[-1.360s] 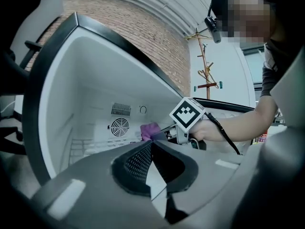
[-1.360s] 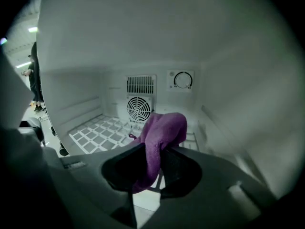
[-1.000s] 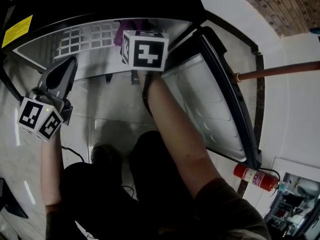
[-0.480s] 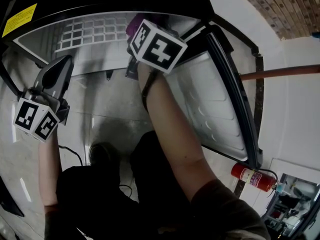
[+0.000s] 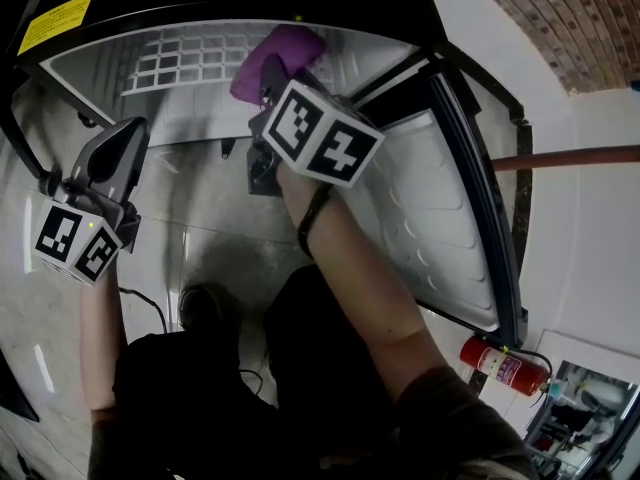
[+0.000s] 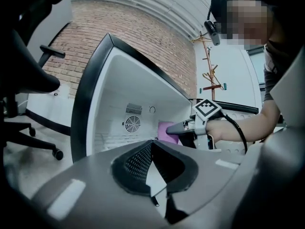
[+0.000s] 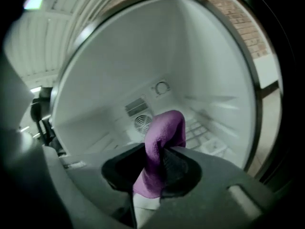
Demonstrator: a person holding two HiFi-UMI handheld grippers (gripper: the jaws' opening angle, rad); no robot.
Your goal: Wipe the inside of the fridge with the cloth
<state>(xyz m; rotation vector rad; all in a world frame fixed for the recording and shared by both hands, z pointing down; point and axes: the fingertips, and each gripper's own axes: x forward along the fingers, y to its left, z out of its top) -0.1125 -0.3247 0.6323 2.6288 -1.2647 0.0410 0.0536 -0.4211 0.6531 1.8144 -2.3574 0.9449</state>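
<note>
A purple cloth (image 5: 277, 56) is clamped in my right gripper (image 5: 270, 76), which reaches into the open fridge (image 5: 200, 118) over its white interior, near the wire shelf (image 5: 185, 63). In the right gripper view the cloth (image 7: 162, 142) bulges up between the shut jaws of the right gripper (image 7: 159, 152), in front of the round fan vent (image 7: 142, 122) on the back wall. My left gripper (image 5: 127, 131) is held outside the fridge at the left, shut with nothing in it. The left gripper view shows that gripper (image 6: 152, 146), the cloth (image 6: 167, 130) and the right gripper (image 6: 183, 127) inside the fridge.
The fridge door (image 5: 420, 208) stands open on the right. Beyond it, a red fire extinguisher (image 5: 500, 366) stands on the floor. A black cable (image 5: 150, 310) lies on the tiled floor by the person's legs. An office chair (image 6: 28, 80) is to the left.
My right gripper has pushed further into the fridge with the cloth, and more of the cloth now shows past the marker cube. The left gripper has hardly moved.
</note>
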